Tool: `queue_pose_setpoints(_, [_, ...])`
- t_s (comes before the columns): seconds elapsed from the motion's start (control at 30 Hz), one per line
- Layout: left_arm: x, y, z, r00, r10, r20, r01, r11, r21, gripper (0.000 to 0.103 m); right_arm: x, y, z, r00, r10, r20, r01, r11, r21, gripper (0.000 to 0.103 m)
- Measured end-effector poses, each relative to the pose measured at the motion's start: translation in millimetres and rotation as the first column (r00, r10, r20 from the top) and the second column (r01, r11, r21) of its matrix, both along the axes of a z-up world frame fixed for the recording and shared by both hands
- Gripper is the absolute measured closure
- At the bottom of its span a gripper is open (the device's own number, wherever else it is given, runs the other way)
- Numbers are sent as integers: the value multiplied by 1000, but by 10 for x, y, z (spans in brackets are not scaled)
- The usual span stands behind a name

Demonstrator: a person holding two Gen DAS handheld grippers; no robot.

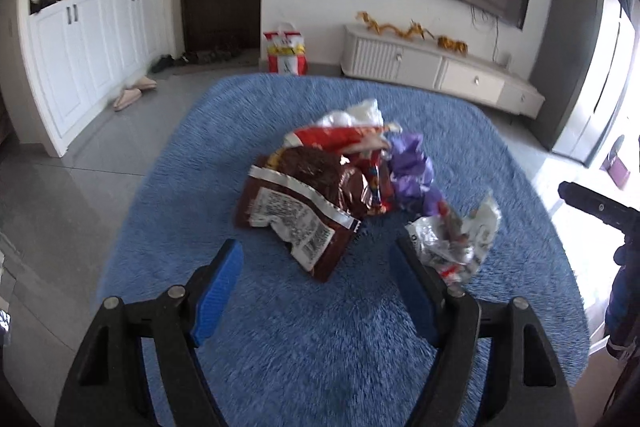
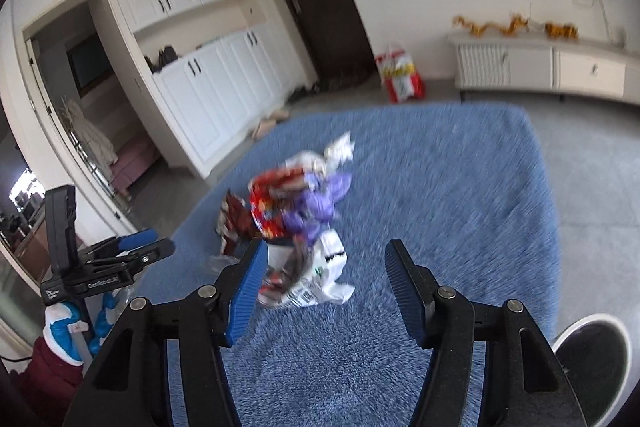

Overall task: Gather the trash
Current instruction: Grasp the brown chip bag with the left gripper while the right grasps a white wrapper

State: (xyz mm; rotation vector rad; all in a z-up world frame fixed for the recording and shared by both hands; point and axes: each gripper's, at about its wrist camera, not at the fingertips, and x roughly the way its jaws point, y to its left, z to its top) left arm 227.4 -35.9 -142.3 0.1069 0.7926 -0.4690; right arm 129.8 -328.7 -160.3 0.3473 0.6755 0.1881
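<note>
Hovering tongs [image 1: 316, 259] (agape) over wrappers [image 1: 340, 175]

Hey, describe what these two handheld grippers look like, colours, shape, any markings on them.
Both match. The left gripper and right gripper have black angular plastic linkages with round silver pivot pins and triangular cut-outs. Each finger carries a ribbed blue pad. Seen from the right wrist, the left unit's black body bears small white lettering, too blurred to read surely. No cables show.

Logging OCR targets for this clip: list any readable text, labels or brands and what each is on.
"GenRobot.AI": on the left gripper body, right wrist view.
Brown wrapper white label: print too blurred to read.
White wrapper: black print, illegible.
Red-and-white bag on floor: markings unreadable.
</note>
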Motion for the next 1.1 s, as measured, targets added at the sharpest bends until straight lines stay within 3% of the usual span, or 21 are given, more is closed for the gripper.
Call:
queue_pose_setpoints(0.17, [250,-196,-263,999,-31,-32,32,999,30,35,293,-20,-310,997,33,-64,-30,998,48,42])
queue_pose_setpoints(0.37, [463,-259,-497,995,-45,-86,48,998,37,55,572,44,-583,991,85,-106,-74,991,109,43])
queue_pose_setpoints(0.5, [483,-248,-516,995,-54,-88,55,998,18,67,654,42,-695,986,111,-122,-92,984,154,52])
queue_pose_setpoints(0.63, [458,-244,-507,996,-53,-75,55,998,18,83,657,44,-725,985,136,-105,-115,976,187,76])
queue_pose_setpoints(0.7, [439,-200,-490,996,-44,-73,44,999,5,89,604,68,-667,987,136,-88,-120,980,161,84])
queue_pose_setpoints(0.83, [415,-45,-420,996,-11,-86,6,999,-53,95,433,76,-513,991,113,-71,-106,991,87,85])
queue_pose_setpoints(0.93, [354,69,-343,996,6,-93,-15,996,-94,95,269,121,-345,996,67,-57,-70,996,-62,85])
queue_pose_setpoints(1.1, [149,168,-178,998,14,-62,-21,992,-124,95,31,288,-56,999,32,-24,-38,946,-322,86])
